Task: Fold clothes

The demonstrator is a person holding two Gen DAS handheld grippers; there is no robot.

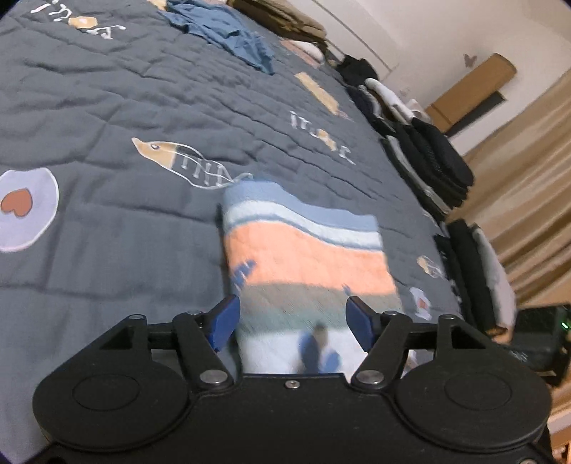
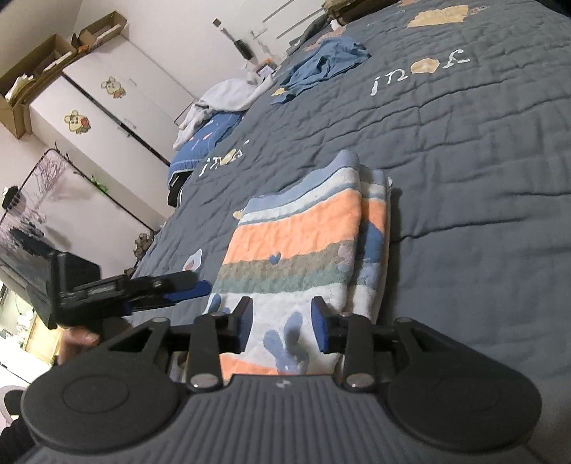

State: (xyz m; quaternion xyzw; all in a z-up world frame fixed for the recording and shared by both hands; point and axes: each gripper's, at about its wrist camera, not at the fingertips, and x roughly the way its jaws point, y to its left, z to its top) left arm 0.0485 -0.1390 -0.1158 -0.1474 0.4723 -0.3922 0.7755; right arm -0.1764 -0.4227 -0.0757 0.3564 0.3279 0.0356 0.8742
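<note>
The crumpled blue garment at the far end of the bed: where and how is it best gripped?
Probably grip a raised fold of the crumpled blue garment from above. It lies bunched on the gray quilt, so its ridges stand proud while its hems are hidden.

White wardrobe [image 2: 107, 103], pale walls [image 1: 428, 32], tan curtain [image 1: 528, 171]

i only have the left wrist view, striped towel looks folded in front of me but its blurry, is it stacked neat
Observer: In the right wrist view the striped towel lies folded, a lower layer sticking out along its right edge.
Operator: where's the other gripper
Observer: The right gripper sits over the towel's near end, pads apart, not pinching it.
Operator: anything off to my side i cant see
Observer: A white garment is heaped on a blue blanket at the bed's far left edge.
</note>
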